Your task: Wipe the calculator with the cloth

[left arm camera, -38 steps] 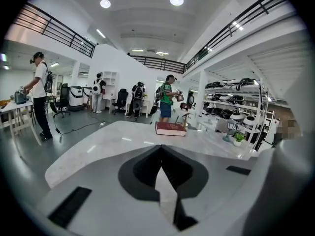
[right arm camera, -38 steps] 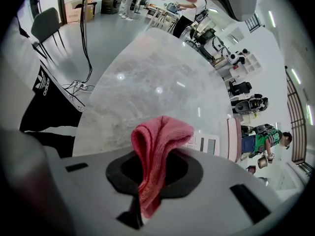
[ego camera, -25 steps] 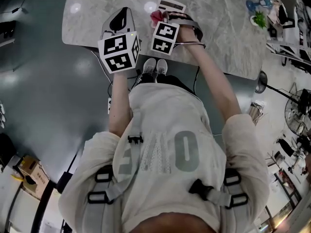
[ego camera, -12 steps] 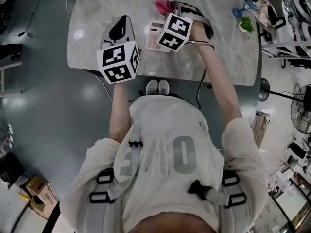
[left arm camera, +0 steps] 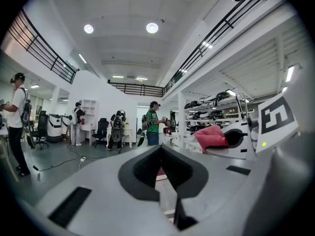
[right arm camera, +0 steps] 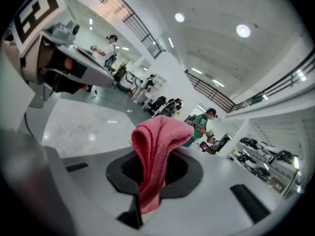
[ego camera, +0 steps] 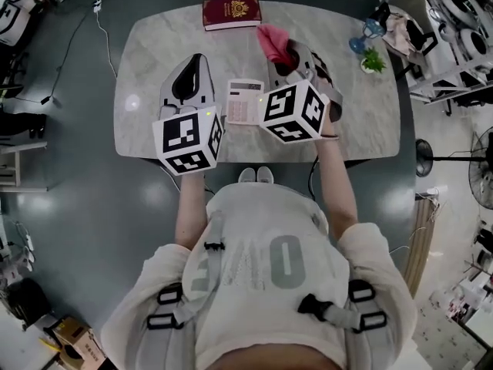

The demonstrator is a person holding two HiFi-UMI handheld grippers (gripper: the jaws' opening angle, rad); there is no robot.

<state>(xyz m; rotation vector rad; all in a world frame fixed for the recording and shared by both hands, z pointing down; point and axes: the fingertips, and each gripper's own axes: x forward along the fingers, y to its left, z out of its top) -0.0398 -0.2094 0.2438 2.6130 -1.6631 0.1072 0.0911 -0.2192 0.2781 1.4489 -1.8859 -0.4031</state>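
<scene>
A pale calculator (ego camera: 245, 101) lies flat on the marble table (ego camera: 362, 122), between my two grippers. My right gripper (ego camera: 280, 57) is held above the table, shut on a pink cloth (ego camera: 272, 41) that sticks out past its tips. In the right gripper view the cloth (right arm camera: 156, 149) droops over the shut jaws of that gripper (right arm camera: 153, 167). My left gripper (ego camera: 197, 59) hovers left of the calculator, shut and empty. In the left gripper view its tips (left arm camera: 161, 148) meet, and the cloth (left arm camera: 211, 136) shows at right.
A dark red booklet (ego camera: 231, 11) lies at the table's far edge. A small green plant (ego camera: 374, 60) and a blue object (ego camera: 360, 43) sit at the far right. Chairs and shelves stand to the right. People (left arm camera: 153, 124) stand in the hall beyond.
Both grippers have risen away from the table, the right one rolling with the pink cloth still in it. The calculator stays on the table, now showing between them.
</scene>
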